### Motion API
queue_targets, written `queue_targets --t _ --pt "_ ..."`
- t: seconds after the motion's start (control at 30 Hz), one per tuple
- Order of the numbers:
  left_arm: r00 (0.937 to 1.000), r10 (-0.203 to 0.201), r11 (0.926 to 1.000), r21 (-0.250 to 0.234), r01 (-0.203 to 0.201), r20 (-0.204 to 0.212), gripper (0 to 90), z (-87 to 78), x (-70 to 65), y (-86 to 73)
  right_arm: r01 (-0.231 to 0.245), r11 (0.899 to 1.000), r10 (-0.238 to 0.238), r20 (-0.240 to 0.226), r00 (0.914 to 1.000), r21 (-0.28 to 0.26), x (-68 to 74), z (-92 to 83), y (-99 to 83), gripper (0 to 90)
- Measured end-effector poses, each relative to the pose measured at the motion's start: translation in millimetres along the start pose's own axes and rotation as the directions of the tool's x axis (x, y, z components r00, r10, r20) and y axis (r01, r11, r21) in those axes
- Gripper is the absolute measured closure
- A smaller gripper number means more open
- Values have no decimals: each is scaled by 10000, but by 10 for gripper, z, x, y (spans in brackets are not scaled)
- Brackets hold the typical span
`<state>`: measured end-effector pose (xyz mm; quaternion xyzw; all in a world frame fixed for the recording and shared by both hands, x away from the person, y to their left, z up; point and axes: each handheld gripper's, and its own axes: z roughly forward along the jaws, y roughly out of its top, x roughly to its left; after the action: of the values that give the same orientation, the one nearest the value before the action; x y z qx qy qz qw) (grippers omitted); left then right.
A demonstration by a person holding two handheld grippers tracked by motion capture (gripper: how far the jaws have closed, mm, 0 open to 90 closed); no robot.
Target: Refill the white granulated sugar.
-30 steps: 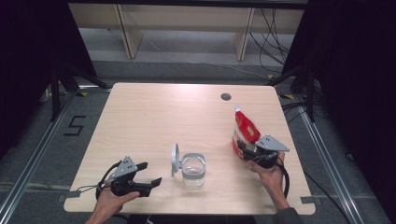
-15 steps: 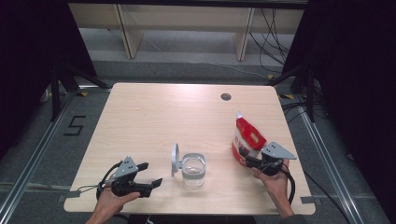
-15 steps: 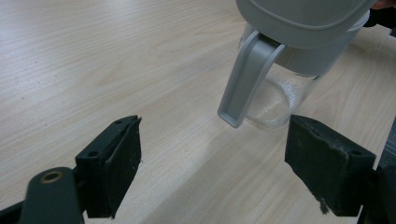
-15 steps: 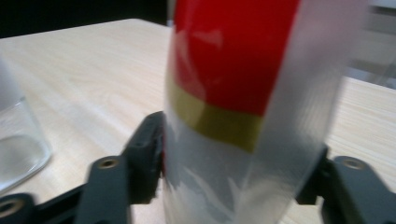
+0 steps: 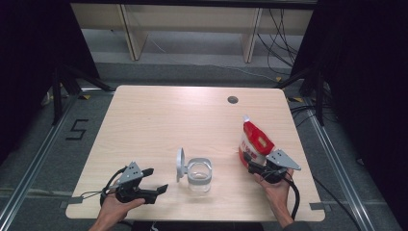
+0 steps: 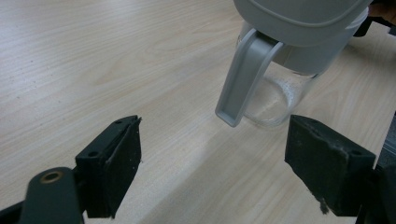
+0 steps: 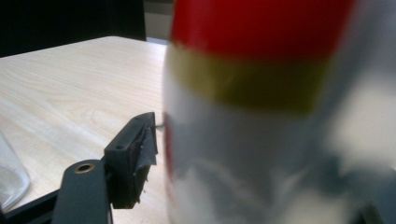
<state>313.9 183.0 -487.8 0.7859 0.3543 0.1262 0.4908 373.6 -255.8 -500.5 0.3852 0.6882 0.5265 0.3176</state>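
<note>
A red and white pouch (image 5: 255, 139) stands on the table (image 5: 159, 120) near its right edge, leaning a little. My right gripper (image 5: 251, 162) is at its base with the pouch (image 7: 261, 116) between the jaws. These have just been opening, and the left finger (image 7: 133, 156) stands a sliver off the pouch. The pouch hides the other finger. A clear glass jar (image 5: 198, 175) with a grey collar and a flipped-up grey lid (image 5: 180, 163) sits at the near middle. My left gripper (image 5: 156, 179) lies open to its left, pointing at the jar (image 6: 275, 93) and holding nothing.
A small round hole (image 5: 233, 99) sits in the tabletop at the far right. Wooden shelving (image 5: 192, 24) and cables lie beyond the far edge. A cable trails from each gripper toward the near edge.
The right hand and the pouch have shifted slightly toward the near right of the table, and the pouch leans a little more. The left hand and the jar have kept still.
</note>
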Motion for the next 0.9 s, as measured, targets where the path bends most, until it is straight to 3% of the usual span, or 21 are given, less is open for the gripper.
queue_targets --t 0.03,0.07,0.13,0.17,0.23,0.27,0.33,0.4,0.47,0.53,0.57,0.7,0.9 --pt "10000 -21 10000 21 21 19 182 3 0 0 -352 9993 350 -192 9992 -105 12 22 -8 308" --pt "10000 -37 10000 37 37 23 182 7 -1 -2 -131 9996 127 -147 9998 -248 -4 33 -8 307" --pt "10000 -74 10000 9 74 28 182 10 -3 -3 -233 9994 227 -243 9994 -243 -11 37 -13 299" --pt "10000 -20 10000 33 20 18 182 5 2 -2 -512 9987 512 -94 9986 1 -5 49 -35 261" --pt "10000 -22 10000 33 22 -26 182 4 -1 -1 -456 9989 456 -81 9989 -93 -10 64 -46 259" --pt "10000 -19 10000 29 19 24 182 4 2 -2 -546 9984 541 -271 9982 -157 -6 72 -67 285" --pt "10000 -17 10000 20 17 31 182 4 0 -1 -441 9990 439 -235 9988 -58 -28 67 -93 297" --pt "10000 -15 10000 4 15 46 182 5 0 -1 -657 9978 655 -291 9974 -68 -33 80 -100 315" --pt "10000 -76 10000 -11 76 52 182 9 -6 -2 -445 9989 444 -145 9989 -112 -39 87 -98 325" --pt "10000 -14 10000 59 14 10 182 5 -7 -2 -849 9959 846 -118 9963 -311 -32 121 -118 360" --pt "10000 -15 10000 54 15 58 182 8 -5 -2 -515 9977 508 -166 9986 -435 -61 150 -123 373" --pt "10000 2 10000 68 -2 71 182 10 -8 -3 -843 9960 838 -169 9963 -310 -61 153 -125 416" --pt "10000 29 10000 85 -29 82 182 14 -11 -1 -712 9973 709 -173 9973 -157 -67 158 -103 453"
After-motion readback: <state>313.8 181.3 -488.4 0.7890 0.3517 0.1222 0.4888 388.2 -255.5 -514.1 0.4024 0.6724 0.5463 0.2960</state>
